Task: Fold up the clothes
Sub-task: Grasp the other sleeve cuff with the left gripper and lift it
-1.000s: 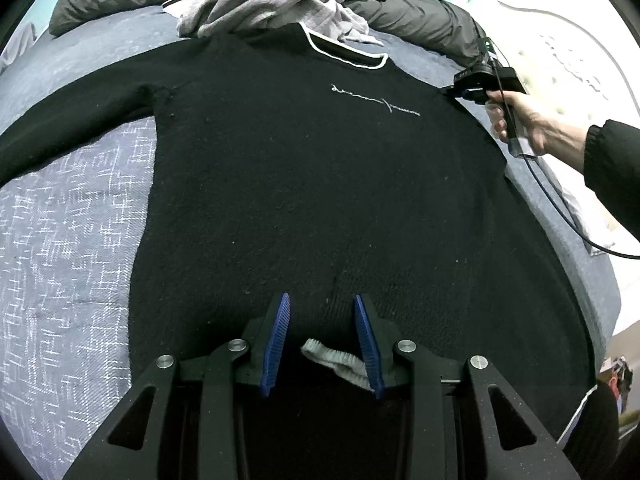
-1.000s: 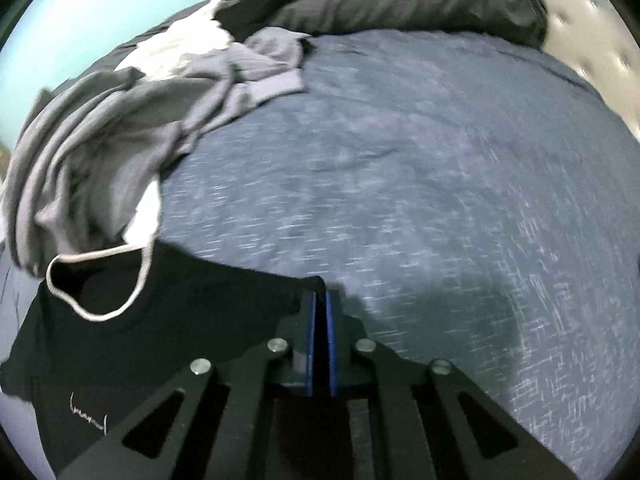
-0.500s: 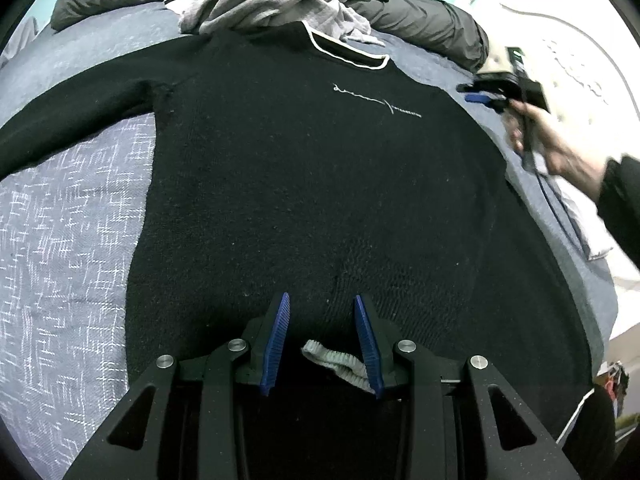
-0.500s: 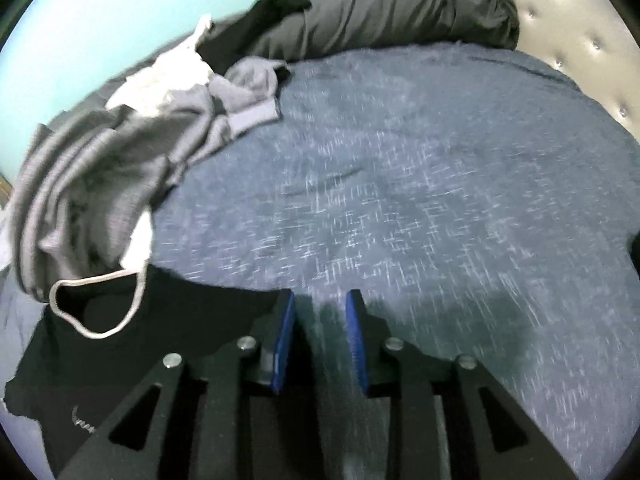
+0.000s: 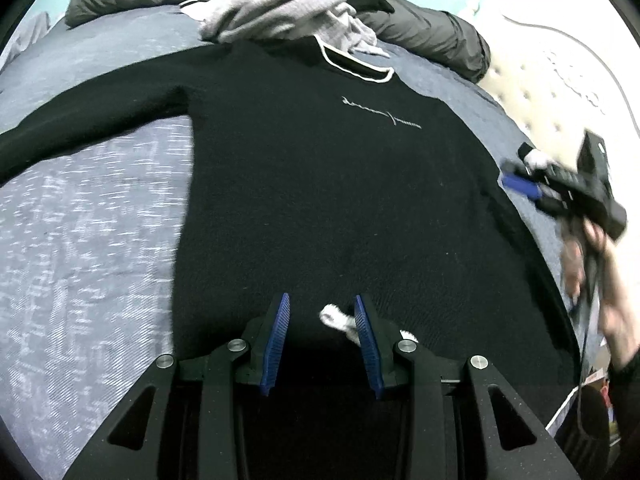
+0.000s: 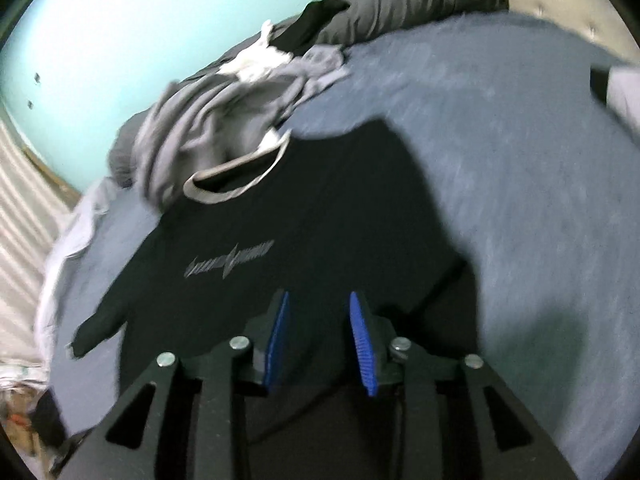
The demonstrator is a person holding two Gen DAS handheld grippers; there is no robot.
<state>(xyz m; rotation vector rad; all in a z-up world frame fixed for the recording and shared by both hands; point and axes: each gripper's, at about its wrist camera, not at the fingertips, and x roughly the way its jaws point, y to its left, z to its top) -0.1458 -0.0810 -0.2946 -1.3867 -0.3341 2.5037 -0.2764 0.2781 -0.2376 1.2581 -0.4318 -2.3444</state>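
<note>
Bed (image 5: 92, 216) with blue-grey cover, carrying a black sweater (image 5: 320, 184) spread flat, collar toward the head of the bed, one sleeve stretched toward the bed's left side. Heap of grey clothes (image 5: 280, 12) just beyond the collar. No containers in view. Left gripper (image 5: 322, 340) low over the hem, jaws partly open beside a small white tag, pressing nothing. Right gripper (image 6: 318, 342) blurred, over the sweater's right part, jaws just opened, empty. Probably next: a firm pinch on hem and shoulder, keeping the fabric smooth.

The right gripper (image 6: 318, 300) let go of the black sweater (image 6: 320, 216), jaws opening.
</note>
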